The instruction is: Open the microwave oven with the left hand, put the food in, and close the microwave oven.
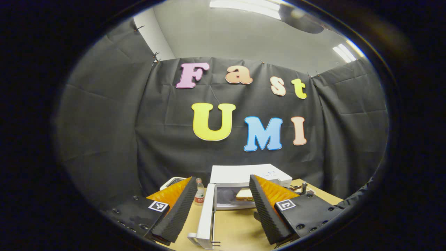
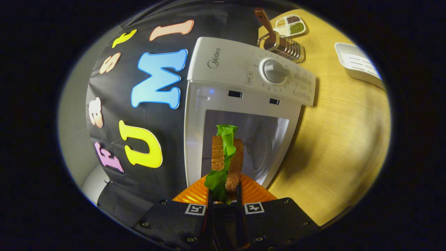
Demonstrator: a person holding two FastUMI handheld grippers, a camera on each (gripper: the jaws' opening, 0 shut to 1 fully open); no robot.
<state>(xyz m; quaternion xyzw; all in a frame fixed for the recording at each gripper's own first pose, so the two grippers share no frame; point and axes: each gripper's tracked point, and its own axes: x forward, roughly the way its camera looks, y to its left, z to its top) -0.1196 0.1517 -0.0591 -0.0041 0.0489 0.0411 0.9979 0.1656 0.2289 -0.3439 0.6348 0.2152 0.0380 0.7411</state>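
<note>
- The right gripper (image 2: pixel 224 195) is pinching the sandwich (image 2: pixel 226 157) between its two fingers, which are pressing on it from both sides near its lower end; the bread slices and a strip of green lettuce (image 2: pixel 223 153) are standing out ahead of the fingers.
- The sandwich is sitting in the mouth of the microwave oven (image 2: pixel 244 90), with the cavity (image 2: pixel 264 139) open around it; in the left gripper view the sandwich (image 1: pixel 244 194) is showing inside the microwave oven (image 1: pixel 244 174), though whether it is resting on the cavity floor I cannot tell.
- The left gripper (image 1: pixel 219 209) is holding nothing, its fingers spread wide, hovering back from the oven above the bench (image 1: pixel 237 226).
- The door (image 1: pixel 207 216) is standing swung fully open toward the left gripper, edge-on between its fingers.
- The step in hand is, by my judgement, putting the food in: opening looks done, closing is not yet done.
- The next move probably calls for setting the sandwich down inside, spreading the right fingers, and drawing back straight out through the opening; then the left gripper would need to get behind the door's outer face and swing it shut.
- Edges to mind: the cavity frame on both sides of the sandwich, and the loose lettuce, which could catch.
- Room: the bench in front of the oven is looking open; a bottle (image 1: pixel 199 191) is standing just beyond the door, and a utensil rack (image 2: pixel 282 47) and a white tray (image 2: pixel 359 64) are lying past the oven's control side, well apart from the opening.
</note>
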